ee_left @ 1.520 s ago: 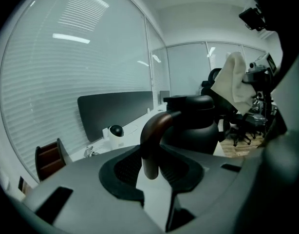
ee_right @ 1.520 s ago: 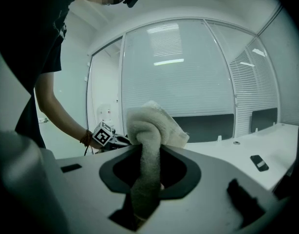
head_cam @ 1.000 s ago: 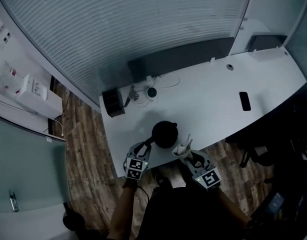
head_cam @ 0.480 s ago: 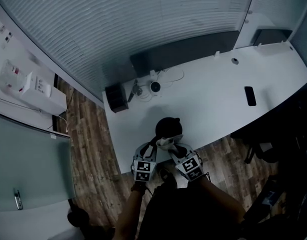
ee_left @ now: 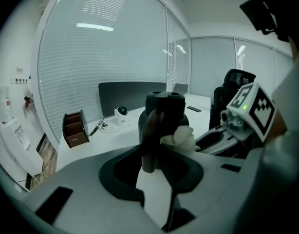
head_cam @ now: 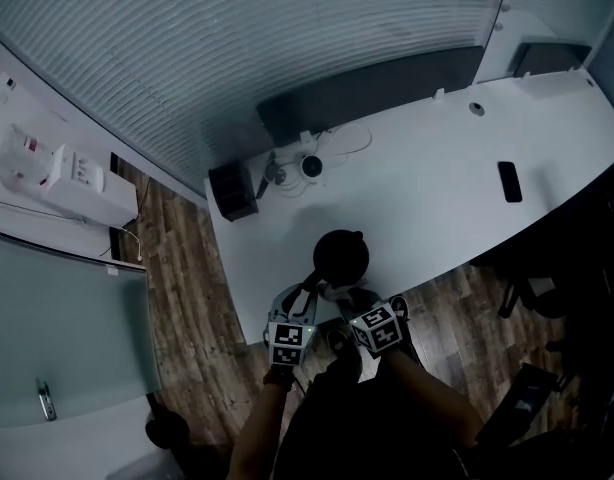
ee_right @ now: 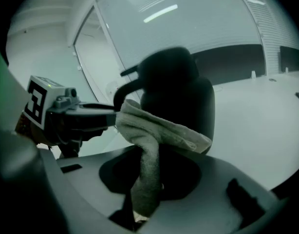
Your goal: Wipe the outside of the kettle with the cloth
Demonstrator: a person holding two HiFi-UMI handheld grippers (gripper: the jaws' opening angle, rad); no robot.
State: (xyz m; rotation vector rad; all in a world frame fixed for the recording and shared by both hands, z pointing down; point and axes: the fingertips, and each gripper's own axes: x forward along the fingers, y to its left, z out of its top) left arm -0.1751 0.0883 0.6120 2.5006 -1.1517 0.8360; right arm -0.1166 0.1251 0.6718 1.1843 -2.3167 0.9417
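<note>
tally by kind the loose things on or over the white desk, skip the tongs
black round kettle: 1
pale grey cloth: 1
dark brown box-shaped desk organiser: 1
small white round camera: 1
flat black phone: 1
total: 5

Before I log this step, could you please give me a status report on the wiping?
Left gripper shut on kettle handle. Right gripper shut on cloth. Cloth against kettle side. Nothing in the way.
</note>
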